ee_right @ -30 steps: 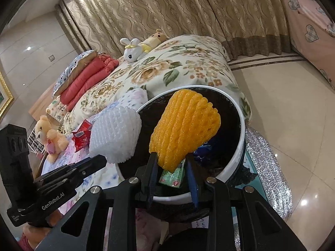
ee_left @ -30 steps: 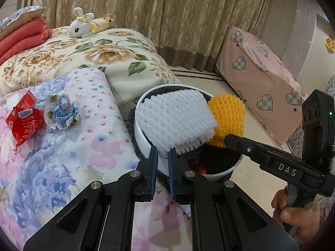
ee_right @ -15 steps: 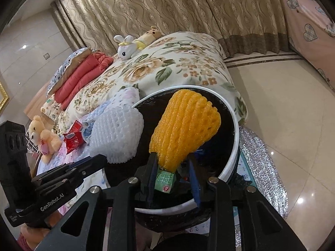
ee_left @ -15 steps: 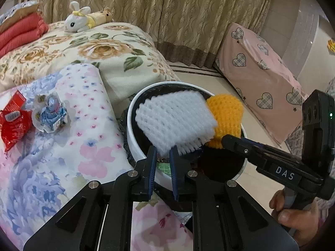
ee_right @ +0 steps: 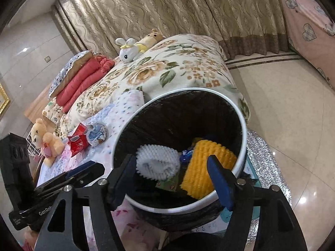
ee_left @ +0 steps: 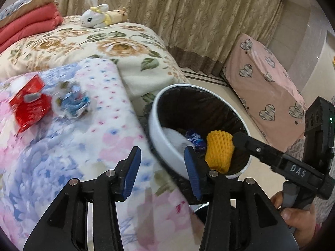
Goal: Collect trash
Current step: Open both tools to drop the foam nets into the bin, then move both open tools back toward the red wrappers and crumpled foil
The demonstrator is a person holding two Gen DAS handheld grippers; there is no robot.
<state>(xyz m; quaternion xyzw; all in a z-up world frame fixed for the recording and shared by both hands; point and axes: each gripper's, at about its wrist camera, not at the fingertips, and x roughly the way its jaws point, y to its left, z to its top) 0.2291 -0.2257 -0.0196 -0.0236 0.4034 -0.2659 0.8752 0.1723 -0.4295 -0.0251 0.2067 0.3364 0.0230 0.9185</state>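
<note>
Both hand-held grippers hover over a white, black-lined trash bin (ee_right: 240, 115) beside the bed. The left hand-held gripper (ee_left: 161, 167) and right hand-held gripper (ee_right: 173, 179) are opening, nothing between their jaws. A white foam net (ee_right: 157, 164) and orange foam net (ee_right: 207, 167) lie inside the bin. A red wrapper (ee_left: 29, 104) and blue wrapper (ee_left: 72, 102) rest on the bed's floral blanket (ee_left: 62, 146).

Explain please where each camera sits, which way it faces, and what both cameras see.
Left wrist: on the left gripper, jaws opening and empty, facing the bed and trash bin; the right hand shows.
Right wrist: on the right gripper, jaws opening and empty, looking into the bin.
Shared: bin, yellow foam net, red wrapper.
</note>
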